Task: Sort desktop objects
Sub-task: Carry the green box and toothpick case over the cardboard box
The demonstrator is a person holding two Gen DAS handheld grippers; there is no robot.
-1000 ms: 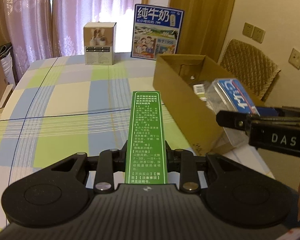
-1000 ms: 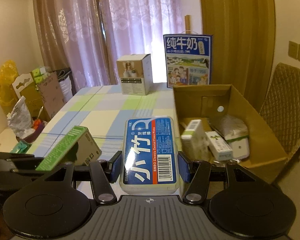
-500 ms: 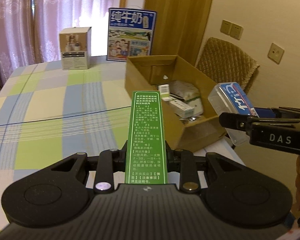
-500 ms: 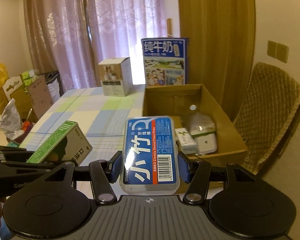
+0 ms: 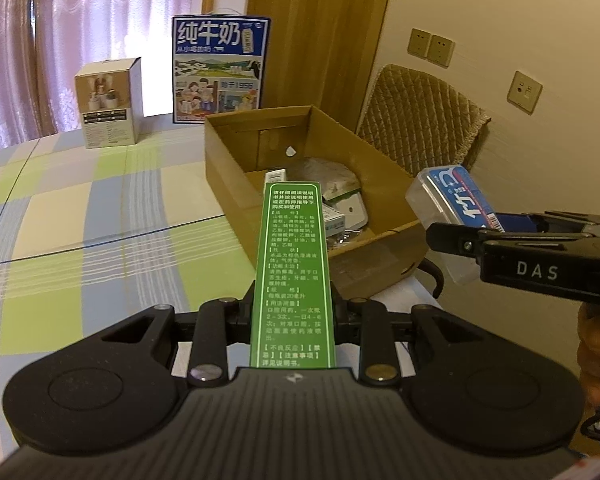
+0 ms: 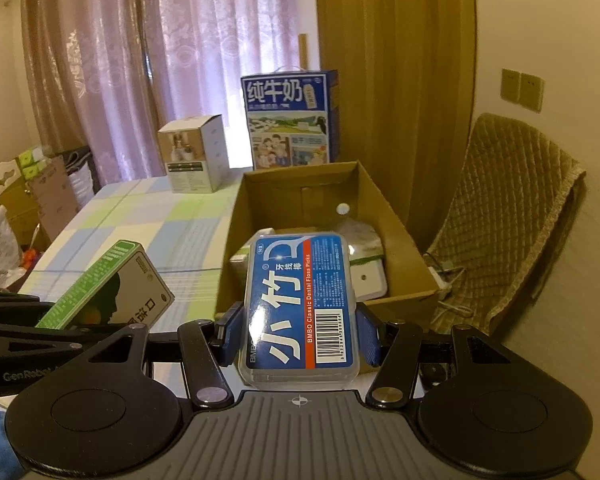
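My left gripper (image 5: 293, 312) is shut on a narrow green medicine box (image 5: 294, 268), held above the table and pointing at the open cardboard box (image 5: 228, 168). My right gripper (image 6: 300, 334) is shut on a clear dental floss pick case (image 6: 300, 304) with a blue label, just in front of the same cardboard box (image 6: 384, 216). Each held item shows in the other view: the floss case (image 5: 452, 204) at the right, the green box (image 6: 108, 288) at the left. Several small packages (image 5: 340, 196) lie inside the cardboard box.
A checked tablecloth (image 5: 80, 216) covers the table. At its far end stand a blue milk carton (image 5: 220, 68) and a small white box (image 5: 108, 104). A quilted chair (image 6: 508, 216) stands right of the cardboard box. Bags and boxes (image 6: 24, 200) crowd the floor on the left.
Both grippers have carried their items rightward and closer to the cardboard box, which now sits ahead of each of them. Their grips are unchanged.
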